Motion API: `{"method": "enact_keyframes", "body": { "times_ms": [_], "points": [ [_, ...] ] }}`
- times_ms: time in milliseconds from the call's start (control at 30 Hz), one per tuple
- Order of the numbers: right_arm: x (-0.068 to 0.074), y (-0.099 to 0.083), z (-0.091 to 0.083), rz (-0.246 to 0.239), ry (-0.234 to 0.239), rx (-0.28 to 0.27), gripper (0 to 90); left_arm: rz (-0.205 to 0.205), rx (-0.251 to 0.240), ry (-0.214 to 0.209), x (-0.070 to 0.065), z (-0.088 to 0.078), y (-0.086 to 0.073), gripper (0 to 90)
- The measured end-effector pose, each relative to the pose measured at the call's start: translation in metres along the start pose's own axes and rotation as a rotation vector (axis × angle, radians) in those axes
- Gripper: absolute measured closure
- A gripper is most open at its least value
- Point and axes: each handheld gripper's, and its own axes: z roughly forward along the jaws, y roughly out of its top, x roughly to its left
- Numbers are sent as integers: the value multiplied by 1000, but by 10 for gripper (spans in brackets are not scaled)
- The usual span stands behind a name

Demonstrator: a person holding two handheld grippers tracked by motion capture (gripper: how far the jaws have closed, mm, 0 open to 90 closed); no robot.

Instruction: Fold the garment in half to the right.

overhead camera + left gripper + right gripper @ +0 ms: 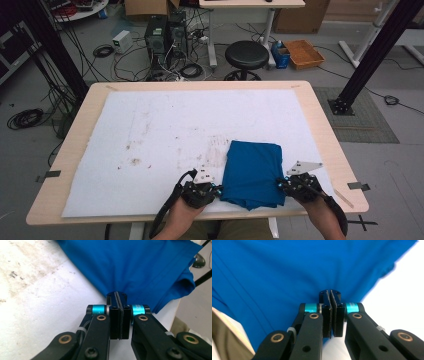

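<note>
Blue folded cotton cloth (252,173) lies between both grippers, its long axis running twelve to six. Left gripper (218,188) pinches its nine-o'clock edge; right gripper (281,183) pinches its three-o'clock edge, equally near.

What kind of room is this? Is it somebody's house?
Probably not a house. It looks like a lab or workshop: computer towers and tangled cables sit on the floor, cardboard boxes are stacked at the back, and a black metal frame stands by the table.
</note>
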Motion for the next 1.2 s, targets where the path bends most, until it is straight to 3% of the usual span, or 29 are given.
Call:
{"method": "enact_keyframes", "body": {
  "times_ms": [67,133,200,233,267,333,400,467,533,567,600,633,667,733,833,933,1033,1067,1133,1200],
  "points": [
    [-6,-2,-5,41,55,-2,752,0,-2,-4,0,-1,-1,893],
    [-13,-1,-9,100,75,-58,636,-2,-7,-13,1,-2,-2,891],
    [-21,7,-12,141,16,-124,508,1,-21,-12,4,-4,-3,876],
    [-26,13,-11,147,-7,-150,460,-10,-28,-11,6,-5,-3,758],
    [-31,20,-9,139,-34,-178,387,-17,-41,-6,9,-7,-3,710],
    [-41,35,1,131,-79,-201,356,-44,-72,16,15,-13,-3,634],
    [-53,49,17,136,-78,-192,333,-65,-106,40,27,-22,-3,596],
    [-65,60,35,170,-49,-179,338,-90,-129,62,36,-30,-3,580],
    [-77,67,53,181,-51,-116,394,-120,-154,77,45,-39,-3,579],
    [-82,67,60,199,-7,-85,484,-134,-164,85,49,-42,-3,579],
    [-86,66,66,212,45,-57,515,-143,-175,89,53,-46,-3,579],
    [-88,66,65,216,66,-64,628,-149,-180,92,55,-48,-3,579],
    [-88,66,65,207,128,-63,762,-156,-186,93,57,-49,-2,579],
    [-84,68,65,165,132,-60,830,-163,-192,102,61,-51,-2,580],
    [-86,74,66,177,136,-36,859,-173,-202,112,63,-54,-2,582],
    [-90,77,69,194,106,-69,864,-179,-202,118,66,-55,-3,583],
    [-90,85,76,167,67,-98,865,-185,-199,122,69,-54,-3,584],
    [-90,90,79,163,85,-101,864,-189,-197,123,69,-54,-3,584],
    [-88,97,86,200,146,-36,859,-188,-195,117,69,-53,-4,584],
    [-83,102,83,216,115,-4,813,-185,-185,108,69,-53,-5,584]
  ]
}}
